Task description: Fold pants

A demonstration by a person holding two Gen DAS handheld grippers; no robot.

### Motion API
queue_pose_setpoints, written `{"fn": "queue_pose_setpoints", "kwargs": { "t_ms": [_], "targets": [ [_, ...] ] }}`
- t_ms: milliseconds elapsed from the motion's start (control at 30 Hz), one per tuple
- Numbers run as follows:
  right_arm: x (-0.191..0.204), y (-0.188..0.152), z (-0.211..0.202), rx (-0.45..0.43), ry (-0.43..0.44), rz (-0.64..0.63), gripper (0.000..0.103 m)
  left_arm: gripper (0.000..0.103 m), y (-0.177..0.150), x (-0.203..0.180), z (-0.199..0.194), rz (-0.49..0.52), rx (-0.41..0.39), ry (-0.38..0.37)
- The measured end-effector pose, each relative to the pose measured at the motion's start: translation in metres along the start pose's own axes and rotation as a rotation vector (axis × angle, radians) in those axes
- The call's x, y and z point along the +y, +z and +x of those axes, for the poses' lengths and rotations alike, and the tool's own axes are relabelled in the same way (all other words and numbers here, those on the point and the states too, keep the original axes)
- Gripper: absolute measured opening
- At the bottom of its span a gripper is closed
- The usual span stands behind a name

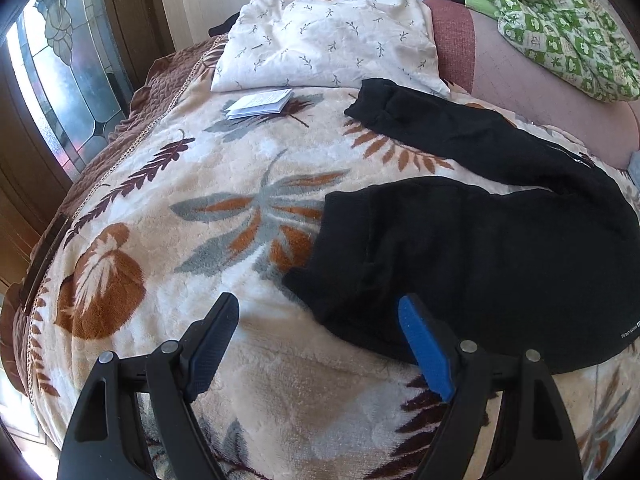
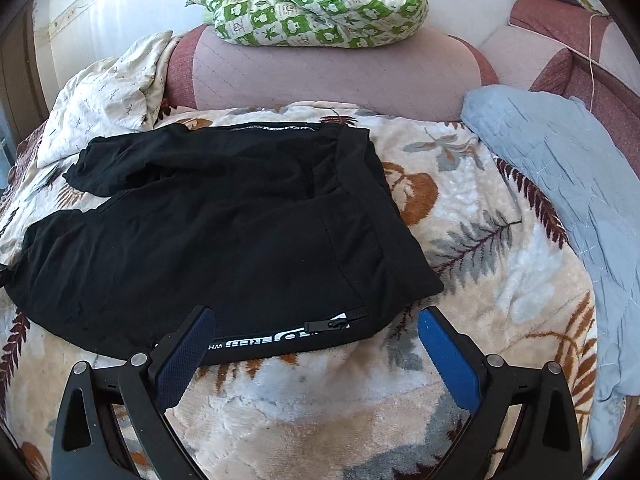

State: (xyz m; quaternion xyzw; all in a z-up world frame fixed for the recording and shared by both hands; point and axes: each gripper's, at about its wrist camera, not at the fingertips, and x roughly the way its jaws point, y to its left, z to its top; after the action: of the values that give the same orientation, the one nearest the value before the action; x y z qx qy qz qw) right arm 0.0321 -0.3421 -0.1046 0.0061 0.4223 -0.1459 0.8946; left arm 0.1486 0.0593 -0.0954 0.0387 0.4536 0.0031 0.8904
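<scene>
Black pants (image 2: 208,224) laid flat on leaf-print blanket (image 2: 460,288) of bed, legs trailing toward 9 o'clock in right view, waistband end at 3 o'clock. Spread presumably kept for clean first fold. Left gripper (image 1: 320,340) held wide open, nothing gripped, leg cuff edge at 1 o'clock. Right gripper (image 2: 316,340) wide open, empty, poised over zip pocket (image 2: 336,322) hem.

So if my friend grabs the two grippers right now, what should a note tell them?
Left hand-held gripper: open, empty, over the near pant leg's end.
Right hand-held gripper: open, empty, at the waistband corner by the zip pocket.
Black pants: flat on the leaf blanket, legs spread apart towards the white pillow.
Done: no fold shows yet.
Left: grab and fold the pants.
</scene>
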Motion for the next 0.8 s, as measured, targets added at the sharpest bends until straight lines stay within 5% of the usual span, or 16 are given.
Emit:
{"fn": "queue_pose_setpoints", "kwargs": {
  "t_ms": [167,500,700,800],
  "targets": [
    [-0.004,0.004,0.001,-0.009,0.006,-0.001,0.103,0.082,0.003,0.013,0.017,-0.055,0.055,-0.051],
    [-0.095,0.004,0.020,0.016,0.071,0.312,0.103,0.083,0.003,0.021,0.030,-0.107,0.056,-0.199],
    [-0.088,0.006,0.048,0.060,0.074,0.288,0.103,0.081,0.002,0.032,0.025,-0.147,0.040,-0.284],
    [-0.079,0.005,0.061,0.090,0.113,0.302,0.101,0.070,0.001,0.036,0.024,-0.161,0.039,-0.292]
  ]
}}
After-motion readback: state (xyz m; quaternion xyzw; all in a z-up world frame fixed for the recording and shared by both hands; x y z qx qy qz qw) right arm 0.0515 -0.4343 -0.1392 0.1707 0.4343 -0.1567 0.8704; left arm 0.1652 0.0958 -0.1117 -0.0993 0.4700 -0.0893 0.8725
